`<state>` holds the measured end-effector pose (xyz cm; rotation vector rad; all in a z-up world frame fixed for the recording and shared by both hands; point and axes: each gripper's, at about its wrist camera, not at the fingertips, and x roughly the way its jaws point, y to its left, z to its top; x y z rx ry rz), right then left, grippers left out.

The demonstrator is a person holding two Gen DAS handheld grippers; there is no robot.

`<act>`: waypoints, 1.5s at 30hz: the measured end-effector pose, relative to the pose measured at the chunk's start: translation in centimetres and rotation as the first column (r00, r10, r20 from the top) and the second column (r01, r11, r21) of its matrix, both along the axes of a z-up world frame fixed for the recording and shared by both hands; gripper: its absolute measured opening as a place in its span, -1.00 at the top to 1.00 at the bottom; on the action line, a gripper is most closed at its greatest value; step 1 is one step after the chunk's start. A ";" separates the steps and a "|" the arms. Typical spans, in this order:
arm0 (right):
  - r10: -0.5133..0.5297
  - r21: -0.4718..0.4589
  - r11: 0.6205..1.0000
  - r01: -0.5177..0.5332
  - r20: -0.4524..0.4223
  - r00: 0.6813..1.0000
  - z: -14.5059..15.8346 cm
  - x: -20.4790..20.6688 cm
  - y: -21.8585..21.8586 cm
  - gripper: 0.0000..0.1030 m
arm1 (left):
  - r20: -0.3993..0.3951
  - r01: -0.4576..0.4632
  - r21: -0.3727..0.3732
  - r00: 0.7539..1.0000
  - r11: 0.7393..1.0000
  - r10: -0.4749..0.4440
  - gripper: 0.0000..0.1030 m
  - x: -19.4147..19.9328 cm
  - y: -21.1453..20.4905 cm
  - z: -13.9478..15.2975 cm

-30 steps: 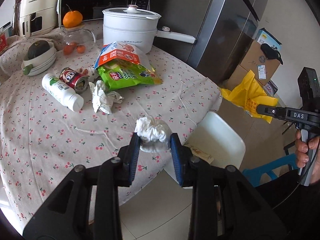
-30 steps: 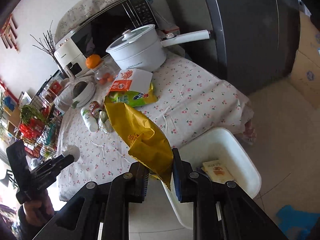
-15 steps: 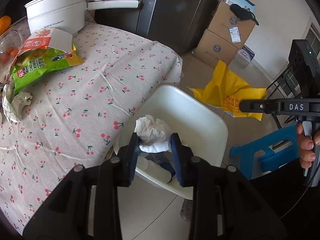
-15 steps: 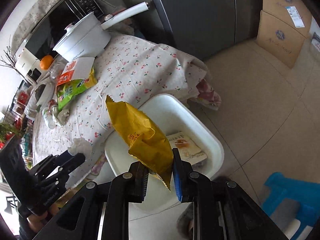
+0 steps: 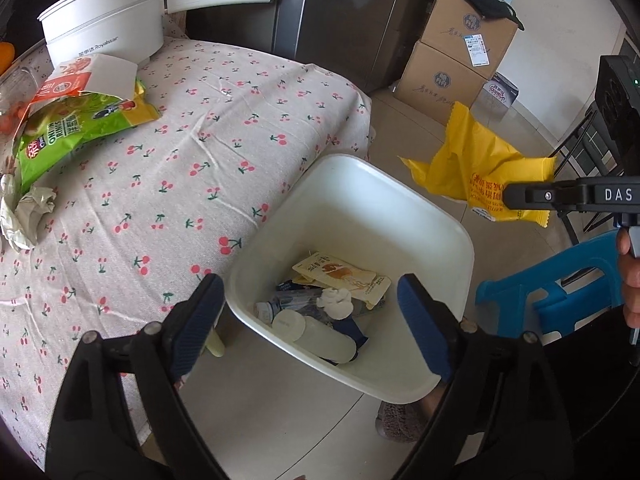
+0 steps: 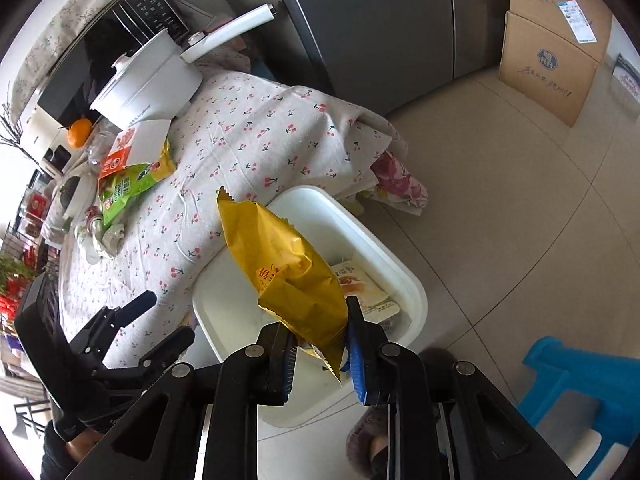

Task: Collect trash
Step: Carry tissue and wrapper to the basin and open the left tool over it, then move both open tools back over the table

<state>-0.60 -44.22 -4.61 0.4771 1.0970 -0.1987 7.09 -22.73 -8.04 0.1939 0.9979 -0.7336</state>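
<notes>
The left claw (image 5: 310, 320) hangs over the white bin (image 5: 440, 232) with its blue pads set wide and nothing between them; its jaws have just been opening. Directly below, a crumpled white tissue (image 5: 335, 302) lies inside the bin on top of the other rubbish: a pale snack packet (image 5: 344, 276), a white bottle (image 5: 320, 338) lying on its side, and some dark wrappers. The bin stands on the tiled floor (image 5: 280, 412), just beside the edge of the counter (image 5: 200, 168), which is covered by a cherry-print cloth.

The right claw (image 6: 320, 344) is narrow, pinching the lower end of a yellow snack bag (image 6: 288, 268). The bag stands up from the pads and hangs above the bin (image 6: 384, 256); from the left wrist view the same bag (image 5: 480, 168) appears to the right of the bin, over the floor, held at its corner by the black tip of the right claw.

More rubbish lies on the counter: a green chip bag (image 5: 76, 132) with a red-and-white packet (image 5: 88, 76) resting on it, and a crumpled tissue (image 5: 24, 216) just beside the green bag near the left edge. A white pot (image 5: 108, 28) with a long handle stands at the far end of the counter. Cardboard boxes (image 5: 460, 52) are stacked against the wall, and a blue stool (image 5: 552, 300) stands on the floor to the right of the bin.
</notes>
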 end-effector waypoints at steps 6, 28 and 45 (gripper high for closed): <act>0.006 -0.008 1.000 -0.006 -0.010 1.000 -0.1 0.2 0.5 0.51 | 0.000 -0.066 0.017 0.998 0.998 0.066 -0.98 0.2 2.3 0.8; 0.032 -0.058 0.998 -0.033 -0.024 0.999 0.5 2.6 4.5 -0.61 | -0.003 -0.324 0.018 0.946 0.946 0.324 -0.99 1.6 12.5 2.2; 0.290 -0.168 0.940 -0.296 -0.058 0.955 1.1 10.8 18.1 -0.65 | 0.046 -0.602 0.008 0.798 0.798 0.601 -0.99 6.7 25.1 3.4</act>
